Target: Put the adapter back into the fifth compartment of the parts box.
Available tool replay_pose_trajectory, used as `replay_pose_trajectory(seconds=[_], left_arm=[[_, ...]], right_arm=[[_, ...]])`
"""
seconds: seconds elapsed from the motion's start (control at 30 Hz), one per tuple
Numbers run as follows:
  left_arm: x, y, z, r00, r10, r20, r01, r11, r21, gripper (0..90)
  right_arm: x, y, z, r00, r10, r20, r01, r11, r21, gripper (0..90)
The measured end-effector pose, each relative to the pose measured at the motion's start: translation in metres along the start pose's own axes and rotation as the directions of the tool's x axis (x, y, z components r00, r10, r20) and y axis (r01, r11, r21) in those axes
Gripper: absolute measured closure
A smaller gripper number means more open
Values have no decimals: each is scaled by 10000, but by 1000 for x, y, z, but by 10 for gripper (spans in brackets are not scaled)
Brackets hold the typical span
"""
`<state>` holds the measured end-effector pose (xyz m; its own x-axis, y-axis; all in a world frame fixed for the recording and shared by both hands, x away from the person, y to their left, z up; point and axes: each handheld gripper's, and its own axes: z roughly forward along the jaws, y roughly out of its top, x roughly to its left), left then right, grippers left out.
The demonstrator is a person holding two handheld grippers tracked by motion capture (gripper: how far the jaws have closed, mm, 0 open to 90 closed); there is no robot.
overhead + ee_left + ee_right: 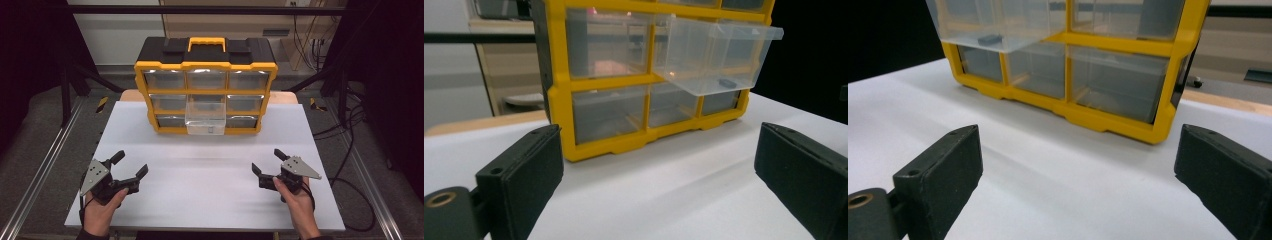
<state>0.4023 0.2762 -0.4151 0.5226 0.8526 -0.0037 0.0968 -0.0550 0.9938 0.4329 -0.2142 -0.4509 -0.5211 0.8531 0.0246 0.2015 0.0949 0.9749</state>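
Tongs first: the left tongs (129, 166) and right tongs (268, 161) rest on the near white bench (210, 170), jaws spread apart and holding nothing; beyond them the yellow drawer cabinet (205, 67) stands at the far edge, its middle clear drawer (205, 120) pulled out

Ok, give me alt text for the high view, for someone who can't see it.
A yellow and black organizer with clear drawers stands at the far side of a white table, its middle drawer pulled out. Near the camera, a person's hands hold the left gripper and right gripper, both open and resting apart on the table.
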Motion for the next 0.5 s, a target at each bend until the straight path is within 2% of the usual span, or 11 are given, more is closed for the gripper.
replay_pose_trajectory(seconds=[0.07,0.17,0.23,0.3,0.37,0.5], left_arm=[[-6,8,1,9998,182,0,-182,9997,-141,60],[-15,13,5,9987,476,163,-476,9989,-10,56],[-20,12,7,9992,361,194,-364,9992,137,57],[-24,12,11,9990,169,412,-182,9993,331,57],[-30,14,13,9989,-4,472,-12,9994,337,54],[-38,21,21,9979,64,650,-93,9990,445,52]], right_arm=[[1,-2,1,10000,-61,65,60,9999,145,57],[3,-3,2,9995,-279,167,273,9990,352,56],[5,-5,0,9982,-510,312,489,9966,664,58],[6,-5,-2,9964,-798,273,777,9944,716,56],[7,-5,-3,9974,-710,143,699,9952,688,55],[10,-6,-1,9966,-824,4,821,9938,755,52]])
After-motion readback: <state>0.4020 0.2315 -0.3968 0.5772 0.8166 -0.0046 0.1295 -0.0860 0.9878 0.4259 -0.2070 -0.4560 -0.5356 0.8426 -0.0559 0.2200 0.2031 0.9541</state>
